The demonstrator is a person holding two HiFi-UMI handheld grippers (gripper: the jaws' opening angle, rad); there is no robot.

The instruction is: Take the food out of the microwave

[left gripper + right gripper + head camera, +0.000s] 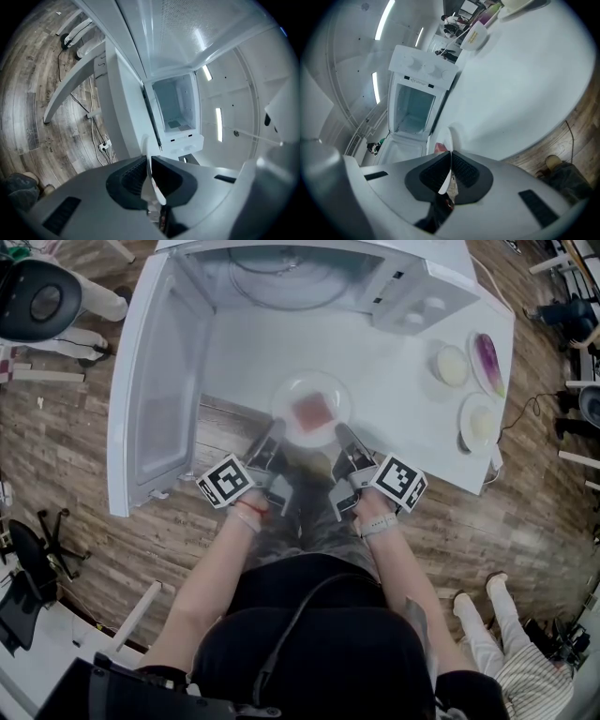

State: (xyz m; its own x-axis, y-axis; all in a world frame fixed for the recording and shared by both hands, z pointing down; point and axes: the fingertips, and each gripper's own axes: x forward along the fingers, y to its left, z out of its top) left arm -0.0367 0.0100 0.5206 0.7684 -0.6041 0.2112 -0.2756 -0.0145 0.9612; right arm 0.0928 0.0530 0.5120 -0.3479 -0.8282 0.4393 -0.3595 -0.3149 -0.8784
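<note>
At the white surface [394, 427] mid-frame, our left claw [273, 441] and right claw [344, 440] clamp opposite rims of the round white plate [311, 378], steadying its pink food [311, 412].

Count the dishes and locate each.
4. The held plate with pink food, clamped by left gripper and right gripper; at the table's right end, a small dish, a purple-food dish and a pale dish.
</note>
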